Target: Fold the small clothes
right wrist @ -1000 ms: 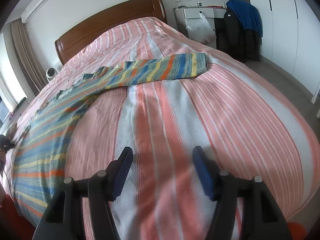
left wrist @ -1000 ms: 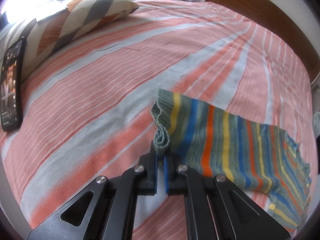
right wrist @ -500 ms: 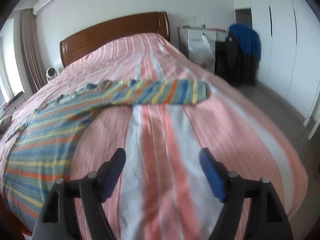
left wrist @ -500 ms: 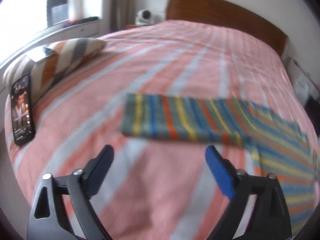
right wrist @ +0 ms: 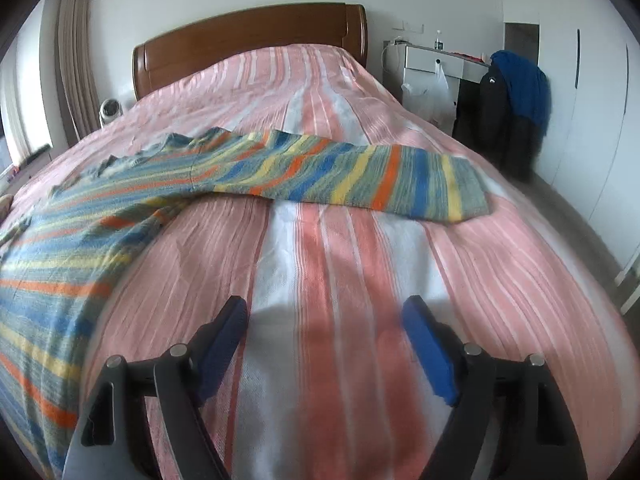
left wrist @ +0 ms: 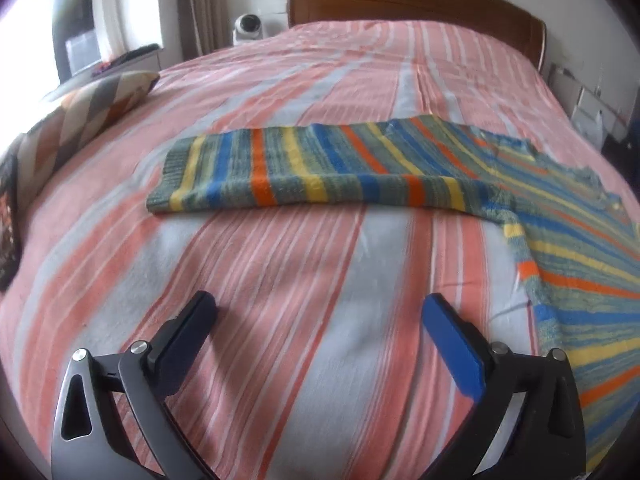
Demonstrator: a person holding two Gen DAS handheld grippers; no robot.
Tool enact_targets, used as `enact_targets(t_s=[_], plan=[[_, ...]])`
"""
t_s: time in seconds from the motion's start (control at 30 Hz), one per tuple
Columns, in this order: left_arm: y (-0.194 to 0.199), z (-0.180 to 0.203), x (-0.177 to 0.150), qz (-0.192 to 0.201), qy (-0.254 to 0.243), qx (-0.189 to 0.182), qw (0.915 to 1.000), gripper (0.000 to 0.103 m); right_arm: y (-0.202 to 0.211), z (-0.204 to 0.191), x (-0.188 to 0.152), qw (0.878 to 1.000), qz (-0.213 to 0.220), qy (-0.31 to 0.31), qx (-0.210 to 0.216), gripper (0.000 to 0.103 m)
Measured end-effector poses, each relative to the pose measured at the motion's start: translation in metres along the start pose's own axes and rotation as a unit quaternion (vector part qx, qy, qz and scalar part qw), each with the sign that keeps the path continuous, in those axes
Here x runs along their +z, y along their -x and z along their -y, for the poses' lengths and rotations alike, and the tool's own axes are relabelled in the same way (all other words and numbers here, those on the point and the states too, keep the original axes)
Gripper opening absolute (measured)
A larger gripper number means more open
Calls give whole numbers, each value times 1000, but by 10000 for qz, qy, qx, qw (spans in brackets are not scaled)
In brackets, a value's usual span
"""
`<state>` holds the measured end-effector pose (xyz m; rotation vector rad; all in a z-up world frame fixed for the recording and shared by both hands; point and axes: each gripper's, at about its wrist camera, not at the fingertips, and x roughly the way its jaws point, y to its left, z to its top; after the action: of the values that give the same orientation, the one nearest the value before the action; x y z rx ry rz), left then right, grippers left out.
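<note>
Looking along our left gripper [left wrist: 320, 312], we see its jaws still spreading, already very wide, with only bare bedspread [left wrist: 304, 264] between the pads and nothing held. Ahead of it the striped sweater [left wrist: 400, 168] lies flat on the bed: one sleeve [left wrist: 280, 172] stretches straight out to the left in this view, its ribbed cuff at the far left end, and the body spreads down toward the right edge of the picture. The sleeve sits well apart from our fingertips.

Our right gripper [right wrist: 324, 320] also hangs over bare bedspread [right wrist: 320, 248], its jaws opening too, wide but a little less so than the left pair, and empty. From this side the sweater's [right wrist: 100, 220] body fills the left of the view, and the other sleeve [right wrist: 380, 184] reaches out to the right, ending in a cuff near the bed's right side. Neither pad touches the knit.

The bedspread carries pink, white and pale grey stripes running toward a wooden headboard [left wrist: 400, 4]. At the left edge of the left view a patterned pillow [left wrist: 80, 120] rests beside a dark phone [left wrist: 8, 220]. A small white fan [left wrist: 249, 28] stands beyond the bed's far corner. In the right view a dark jacket and a blue garment [right wrist: 516, 96] hang beside a white desk [right wrist: 432, 60], near white wardrobe doors [right wrist: 592, 100].
</note>
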<state>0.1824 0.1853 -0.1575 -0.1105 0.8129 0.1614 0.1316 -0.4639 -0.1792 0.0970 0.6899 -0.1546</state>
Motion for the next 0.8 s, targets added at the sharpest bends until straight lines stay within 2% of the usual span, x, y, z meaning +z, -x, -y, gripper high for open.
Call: enact_targets(t_s=[0.33,0.8], plan=[[-4,11,-2,19,-154,282,9995,103,-1,1,-3,10000,-19,6,23,83],[-5,8,-2,20,-90,221,9997,103,-1,-1,-5,10000,-25,0,43,85]])
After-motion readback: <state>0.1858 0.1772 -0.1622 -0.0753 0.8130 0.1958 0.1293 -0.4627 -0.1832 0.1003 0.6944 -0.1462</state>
